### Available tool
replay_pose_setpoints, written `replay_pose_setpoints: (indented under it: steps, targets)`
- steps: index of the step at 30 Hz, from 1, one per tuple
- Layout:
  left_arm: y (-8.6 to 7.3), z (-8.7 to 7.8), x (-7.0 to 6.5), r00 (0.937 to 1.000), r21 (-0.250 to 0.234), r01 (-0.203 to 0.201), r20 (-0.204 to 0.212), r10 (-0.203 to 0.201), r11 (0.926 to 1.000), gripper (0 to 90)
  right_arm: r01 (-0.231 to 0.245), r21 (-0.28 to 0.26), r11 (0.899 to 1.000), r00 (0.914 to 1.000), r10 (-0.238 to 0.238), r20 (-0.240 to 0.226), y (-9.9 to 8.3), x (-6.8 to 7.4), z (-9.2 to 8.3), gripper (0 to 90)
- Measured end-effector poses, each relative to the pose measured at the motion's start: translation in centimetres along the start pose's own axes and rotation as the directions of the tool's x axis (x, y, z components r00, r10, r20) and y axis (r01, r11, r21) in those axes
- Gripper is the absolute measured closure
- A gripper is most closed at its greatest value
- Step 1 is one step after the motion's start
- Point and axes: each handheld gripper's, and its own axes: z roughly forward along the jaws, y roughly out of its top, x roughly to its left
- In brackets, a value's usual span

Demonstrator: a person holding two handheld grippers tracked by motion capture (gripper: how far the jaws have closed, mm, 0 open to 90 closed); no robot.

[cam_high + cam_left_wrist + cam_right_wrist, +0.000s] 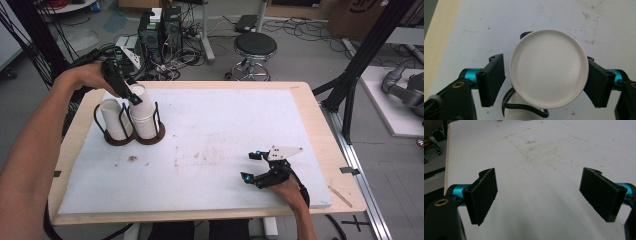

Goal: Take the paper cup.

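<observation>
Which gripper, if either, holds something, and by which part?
The left gripper has a white paper cup between its jaws at the rim; contact isn't clear. The right gripper holds nothing.

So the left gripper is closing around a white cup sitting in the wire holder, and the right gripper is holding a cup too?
Not quite: the right gripper holds nothing; the right gripper view shows its jaws wide apart over the white mat. The left gripper does flank a white cup in the wire holder.

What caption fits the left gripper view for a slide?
Left gripper straddles an upside-down white paper cup above its black wire holder.
</observation>
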Motion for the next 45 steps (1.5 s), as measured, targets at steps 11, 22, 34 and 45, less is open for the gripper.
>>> replay_pose_setpoints:
  steps: [11,22,34,45]
  targets:
    - [0.0,0.0,-0.2,0.9999,-0.001,-0.014,-0.002,0.014,0.9999,31.7,-0.009,0.003,1.000,0.9999,0.009,-0.006,0.0,-0.1,0.0,15.3]
    - [-0.3,-0.8,-0.2,0.9993,-0.029,-0.036,-0.011,0.036,0.9989,33.7,-0.010,0.008,1.000,0.9999,0.010,-0.008,0.0,-0.1,0.1,15.3]
    - [-0.6,-1.5,-0.2,0.9991,-0.049,-0.040,-0.017,0.040,0.9980,34.9,-0.013,0.009,1.000,0.9999,0.013,-0.007,0.0,-0.1,0.1,15.3]
    - [-0.8,-2.7,-0.4,0.9993,-0.116,-0.032,-0.024,0.030,0.9927,36.3,-0.021,0.017,1.000,0.9997,0.021,-0.012,0.1,-0.2,0.2,15.3]
